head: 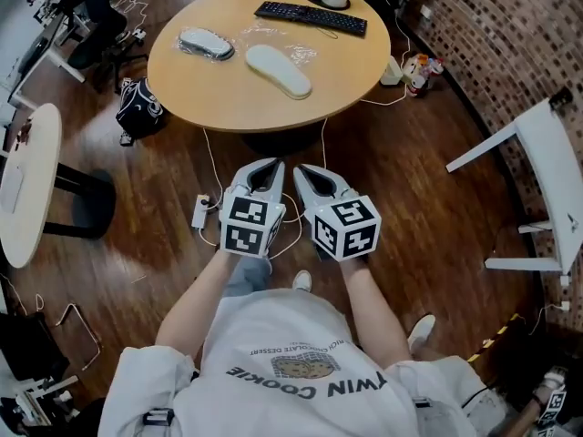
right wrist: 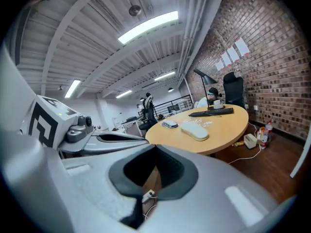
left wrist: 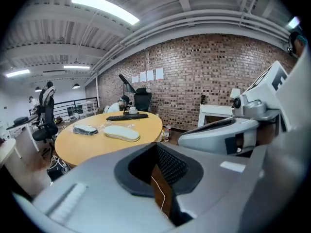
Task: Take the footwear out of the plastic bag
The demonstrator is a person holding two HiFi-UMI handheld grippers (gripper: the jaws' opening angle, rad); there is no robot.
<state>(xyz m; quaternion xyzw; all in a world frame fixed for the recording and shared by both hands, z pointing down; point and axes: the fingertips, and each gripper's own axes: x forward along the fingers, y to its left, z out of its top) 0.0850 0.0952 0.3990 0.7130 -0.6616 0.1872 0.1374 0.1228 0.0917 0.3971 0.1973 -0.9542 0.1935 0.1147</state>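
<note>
Left gripper (head: 271, 164): fingers closed tip to tip, nothing held. Right gripper (head: 304, 170): fingers also closed, empty. The two sit just beside each other, off the bench (head: 209, 89) on its near side, over the wood floor (head: 410, 198) and well apart from the bench edge. On the bench: white shoe (head: 279, 70) lies bare near the middle. Grey shoe (head: 206, 43) is left of it, inside the plastic bag (head: 184, 49). Keyboard (head: 310, 17) at the bench's far edge.
</note>
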